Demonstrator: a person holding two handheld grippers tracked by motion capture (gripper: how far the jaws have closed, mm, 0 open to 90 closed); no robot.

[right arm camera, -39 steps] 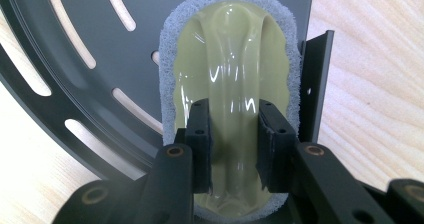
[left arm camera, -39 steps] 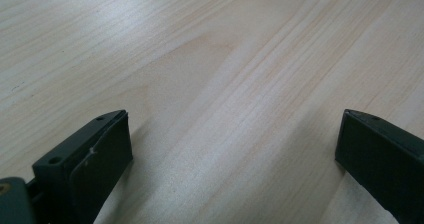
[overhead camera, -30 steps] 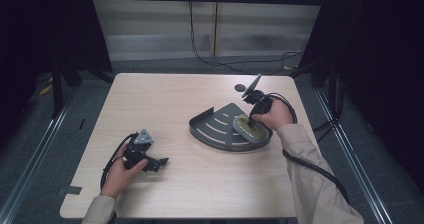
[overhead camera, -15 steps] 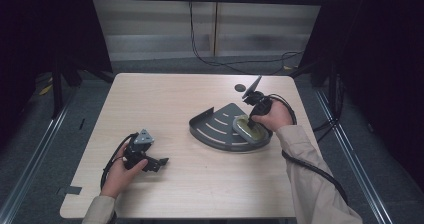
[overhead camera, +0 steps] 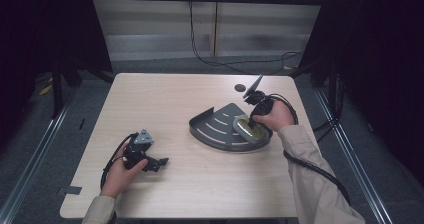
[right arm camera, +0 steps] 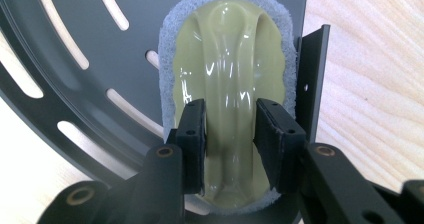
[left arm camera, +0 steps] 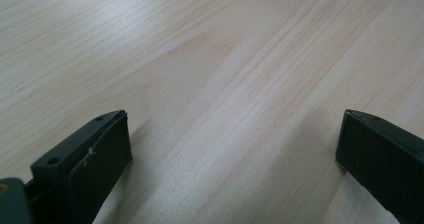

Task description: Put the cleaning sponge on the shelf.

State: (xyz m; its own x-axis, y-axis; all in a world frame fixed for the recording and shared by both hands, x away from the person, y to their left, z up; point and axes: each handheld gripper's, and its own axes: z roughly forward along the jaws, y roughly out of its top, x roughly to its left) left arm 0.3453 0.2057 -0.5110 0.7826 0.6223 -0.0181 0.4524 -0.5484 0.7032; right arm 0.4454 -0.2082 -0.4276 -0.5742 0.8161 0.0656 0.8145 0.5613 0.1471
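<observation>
Your right gripper [right arm camera: 230, 134] is closed around the raised handle of a scrubber [right arm camera: 227, 74], which lies flat in a dark slotted tray [overhead camera: 215, 129] on the bench [overhead camera: 165, 99]. The scrubber sits at the tray's right end, close against the upright side wall.

This looks like the grasp step: the jaws press both sides of the handle ridge, and the scrubber appears to rest on the tray floor, not yet raised. Your next move likely calls for a straight lift, keeping clear of that side wall.

The scrubber is oval, with a glossy pale olive plastic top moulded into a central ridge, and a fuzzy pale grey pad showing around its edge.

Your left gripper [overhead camera: 142, 154] rests on the bare bench near the front left, well apart from the tray, jaws wide and holding nothing.
</observation>
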